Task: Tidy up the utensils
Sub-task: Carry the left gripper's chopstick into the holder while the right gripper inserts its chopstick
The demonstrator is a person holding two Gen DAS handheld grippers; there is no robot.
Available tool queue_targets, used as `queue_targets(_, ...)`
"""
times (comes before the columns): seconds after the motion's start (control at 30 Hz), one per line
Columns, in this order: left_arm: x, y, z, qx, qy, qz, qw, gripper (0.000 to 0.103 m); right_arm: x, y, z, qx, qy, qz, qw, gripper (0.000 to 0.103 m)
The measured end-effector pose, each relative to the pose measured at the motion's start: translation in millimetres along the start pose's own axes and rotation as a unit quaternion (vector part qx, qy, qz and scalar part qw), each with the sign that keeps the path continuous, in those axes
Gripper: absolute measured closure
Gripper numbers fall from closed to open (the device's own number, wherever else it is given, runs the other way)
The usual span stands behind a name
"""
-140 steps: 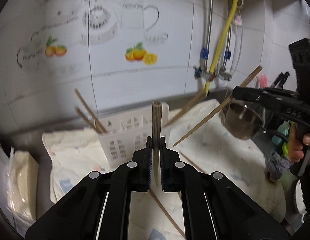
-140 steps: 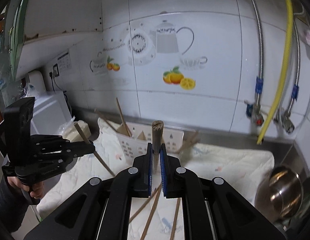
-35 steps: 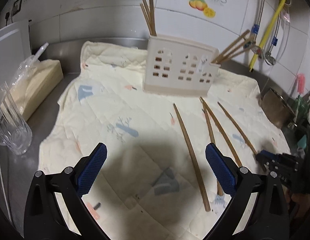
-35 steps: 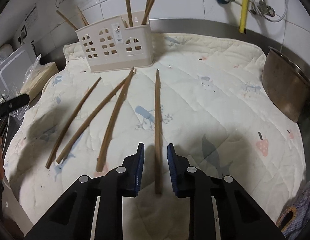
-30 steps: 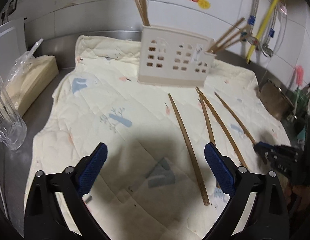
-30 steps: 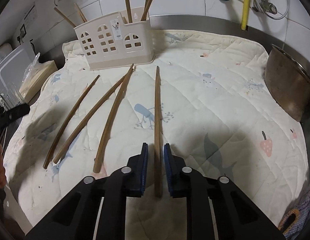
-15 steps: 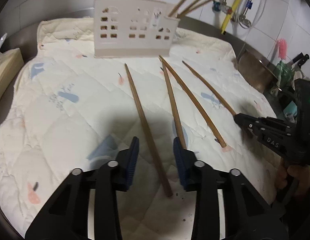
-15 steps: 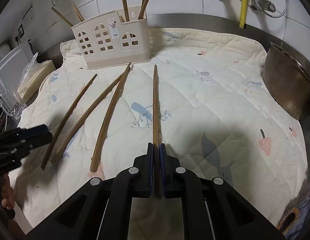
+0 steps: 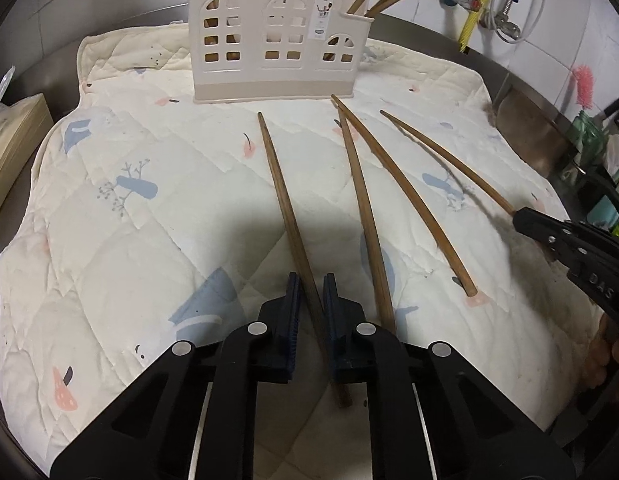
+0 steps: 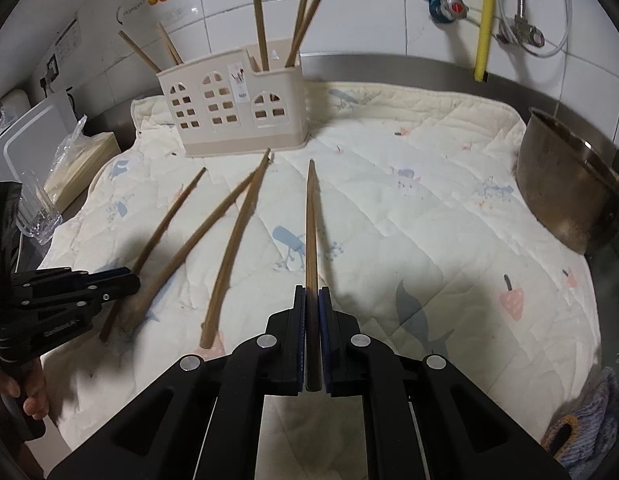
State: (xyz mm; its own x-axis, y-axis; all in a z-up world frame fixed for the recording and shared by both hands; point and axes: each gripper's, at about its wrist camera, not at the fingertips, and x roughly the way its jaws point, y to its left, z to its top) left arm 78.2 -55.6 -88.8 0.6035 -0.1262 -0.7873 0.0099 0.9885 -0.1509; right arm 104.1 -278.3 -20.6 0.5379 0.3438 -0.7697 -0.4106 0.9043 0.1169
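A cream slotted holder (image 9: 281, 40) (image 10: 233, 108) stands at the back of the quilted cloth (image 9: 149, 140) with several chopsticks upright in it. More brown chopsticks lie fanned on the cloth. My left gripper (image 9: 311, 296) (image 10: 131, 276) straddles the thick end of the leftmost chopstick (image 9: 285, 204). Its jaws are closing, and a thin gap still shows beside the stick. My right gripper (image 10: 312, 292) (image 9: 521, 216) is shut on the rightmost chopstick (image 10: 310, 220) (image 9: 441, 156), which points at the holder. Two loose chopsticks (image 9: 363, 208) (image 9: 413, 208) lie between the grippers.
A steel bowl (image 10: 565, 184) lies tipped at the cloth's right edge. A drinking glass (image 10: 37, 208) and a wrapped tan pack (image 9: 13, 136) sit off the left edge. A blue-grey rag (image 10: 589, 420) lies at the near right. Pipes and a yellow hose (image 10: 483, 20) hang on the tiled wall.
My left gripper came down over the leftmost chopstick, and its jaws went from wide apart to close around it. The right gripper closed on its chopstick and stayed in place.
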Motion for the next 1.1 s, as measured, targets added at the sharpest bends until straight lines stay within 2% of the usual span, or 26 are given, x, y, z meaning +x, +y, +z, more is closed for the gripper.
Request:
queue_targets(0.2,-19.3,6.4,12.0,0.004,-0.018,0.000,0.9998,0.096,-25.4,4.3,13.0,-0.016,-0.033,-0.003,0.999,0.097)
queue_targets(0.4,-61.5,14.9,44.0,0.025,-0.080,0.004,0.9965,0.097,-59.7,10.0,45.6,-0.037,-0.085,-0.001,0.996,0.097)
queue_targets(0.63,-96.1,12.7,75.5,0.058,-0.133,-0.001,0.9894,0.098,-84.0,21.3,83.9,-0.056,-0.117,0.026,0.991,0.097)
queue_targets(0.87,-106.0,10.3,99.9,0.078,-0.145,-0.020,0.9862,0.098,-92.7,42.9,119.7,-0.094,-0.124,0.048,0.987,0.097)
queue_targets(1.1,-117.1,12.6,140.2,0.088,-0.155,-0.036,0.9834,0.098,-100.3,56.0,168.3,-0.116,-0.124,0.079,0.982,0.097)
